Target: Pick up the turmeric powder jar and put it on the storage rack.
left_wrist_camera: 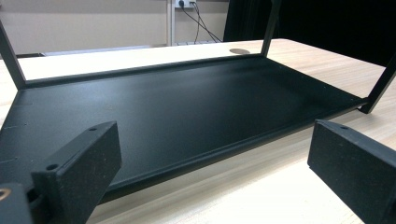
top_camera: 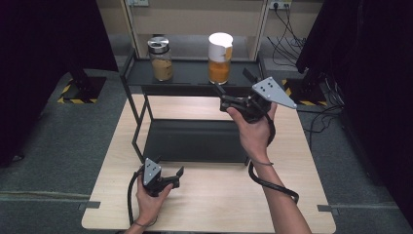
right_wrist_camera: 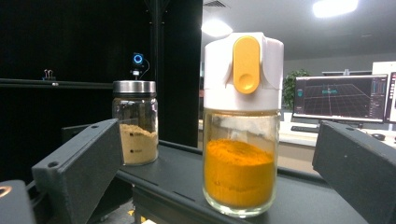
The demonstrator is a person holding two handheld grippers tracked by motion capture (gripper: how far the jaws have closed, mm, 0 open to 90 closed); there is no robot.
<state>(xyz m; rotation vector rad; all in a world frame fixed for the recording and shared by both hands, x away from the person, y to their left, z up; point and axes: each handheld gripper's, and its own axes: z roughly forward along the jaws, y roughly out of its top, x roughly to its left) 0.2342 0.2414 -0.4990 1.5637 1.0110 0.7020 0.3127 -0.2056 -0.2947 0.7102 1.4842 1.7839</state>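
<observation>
A pale wooden worktop (top_camera: pixel 214 204) stands on grey carpet, with dark curtains at both sides and cables on the floor at 1 o'clock. On it sits a black two-level rack (top_camera: pixel 195 141). On its upper shelf (top_camera: pixel 190 73), at 12 o'clock, stand a jar of yellow powder with a white lid (top_camera: pixel 220 58) and, to its left, a jar of brown powder with a metal lid (top_camera: pixel 160 59).

The right gripper (top_camera: pixel 234 89) is raised in front of the yellow jar, fingers wide on either side of it, not touching. The left gripper (top_camera: pixel 176 176) rests low at 7 o'clock, fingers wide and empty, facing the lower shelf (left_wrist_camera: pixel 187 107).
</observation>
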